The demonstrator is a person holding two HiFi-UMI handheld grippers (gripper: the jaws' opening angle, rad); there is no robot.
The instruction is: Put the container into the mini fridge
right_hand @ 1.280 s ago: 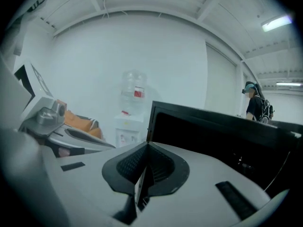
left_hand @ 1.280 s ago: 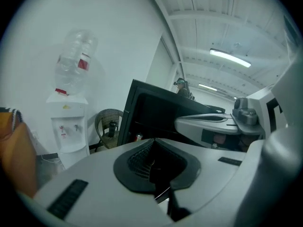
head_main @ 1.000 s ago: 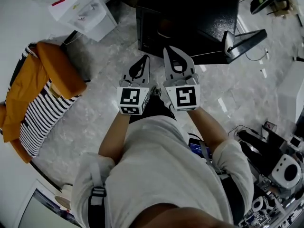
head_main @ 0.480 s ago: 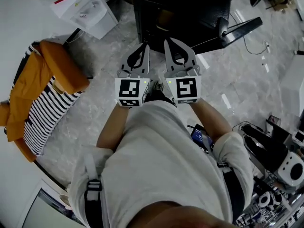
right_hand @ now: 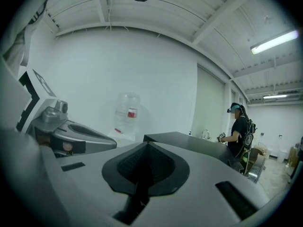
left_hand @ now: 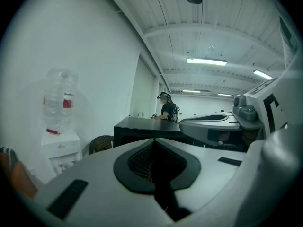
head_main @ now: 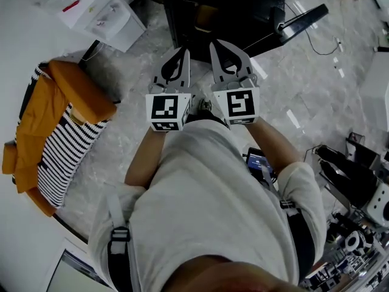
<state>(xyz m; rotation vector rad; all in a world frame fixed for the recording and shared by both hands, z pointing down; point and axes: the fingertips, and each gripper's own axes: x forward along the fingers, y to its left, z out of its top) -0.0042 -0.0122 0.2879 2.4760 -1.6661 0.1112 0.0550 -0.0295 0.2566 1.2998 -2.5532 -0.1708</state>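
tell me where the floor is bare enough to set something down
Bare floor lies between the striped chair and the black fridge, and again below the open fridge door. Crowded: the equipment at lower right.

the black boxy mini fridge (head_main: 231, 5) is cut off by the head view's top edge, and its inside is too dark to read. the white plastic water dispenser (head_main: 100, 14) is cropped there too. the distant dark-clothed person (left_hand: 167, 109) is too small for detail.
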